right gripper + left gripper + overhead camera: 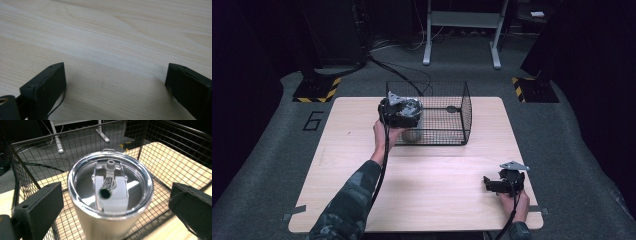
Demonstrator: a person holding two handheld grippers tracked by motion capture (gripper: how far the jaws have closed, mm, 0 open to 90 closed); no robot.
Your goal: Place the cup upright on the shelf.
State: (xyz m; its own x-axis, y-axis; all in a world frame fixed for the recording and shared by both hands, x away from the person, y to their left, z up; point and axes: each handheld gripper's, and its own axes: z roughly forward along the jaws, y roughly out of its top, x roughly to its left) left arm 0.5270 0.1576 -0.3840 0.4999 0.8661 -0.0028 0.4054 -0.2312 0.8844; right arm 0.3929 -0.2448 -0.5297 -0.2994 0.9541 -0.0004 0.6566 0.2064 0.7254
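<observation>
Tumbler (pixel 110 195) stands inside wire basket (pixel 175 142); left hand-held gripper (pixel 115 207) gapes around it, likely for grasping; right hand-held gripper (pixel 115 85) rests unclenched on surface (pixel 125 30).

Steel tumbler (pixel 110 202), upright, standing inside the black wire basket (pixel 175 142) at its near-left corner. Clear plastic lid (pixel 82 177) seated on top, with a white slider and a short dark-tipped spout at centre. It sits directly below and between the wide-spread jaws of the left gripper (pixel 115 207), touching neither; well apart from the right gripper (pixel 504 182)
</observation>
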